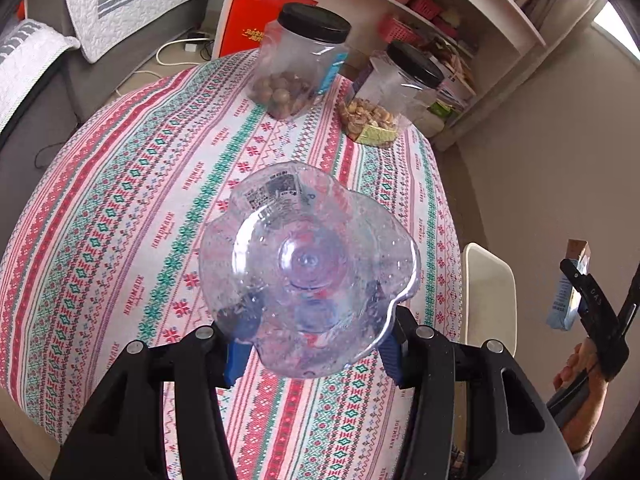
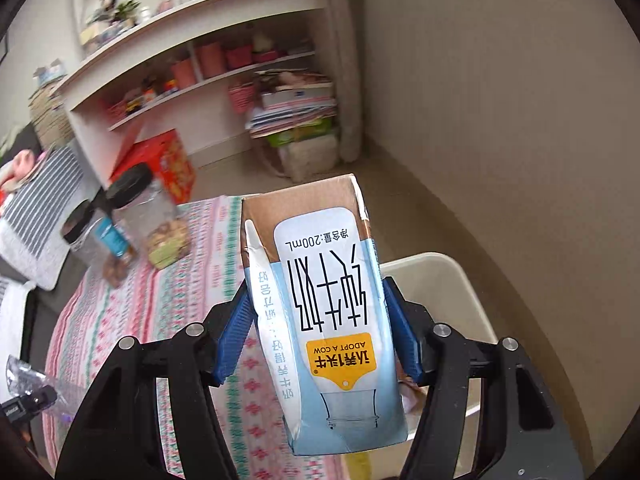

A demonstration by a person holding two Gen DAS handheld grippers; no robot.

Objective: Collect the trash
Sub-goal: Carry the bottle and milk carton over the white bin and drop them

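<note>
- While both grippers are full, the step in hand looks like carrying trash away from the table (image 1: pixel 120 184).
- The left gripper (image 1: pixel 312 344) has its blue pads squeezed on a clear plastic bottle (image 1: pixel 308 264). We see the bottle from its bottom end, held up over the striped tablecloth.
- The right gripper (image 2: pixel 316 332) has its pads squeezed on a milk carton (image 2: pixel 320 312). The carton is upside down and sits above the table edge, over a pale bin (image 2: pixel 436 280).
- Next, I think each piece needs to go over the bin, and then the fingers must let go. The carton looks closest.
- Two jars with black lids (image 1: pixel 316 24) stand at the far end of the table. They hold snacks, so they are likely not trash.
- The bottle's cap end is hidden behind its own body.
- Only part of the bin shows, so I cannot tell what is inside.
- The jars look blurry in the right view.
</note>
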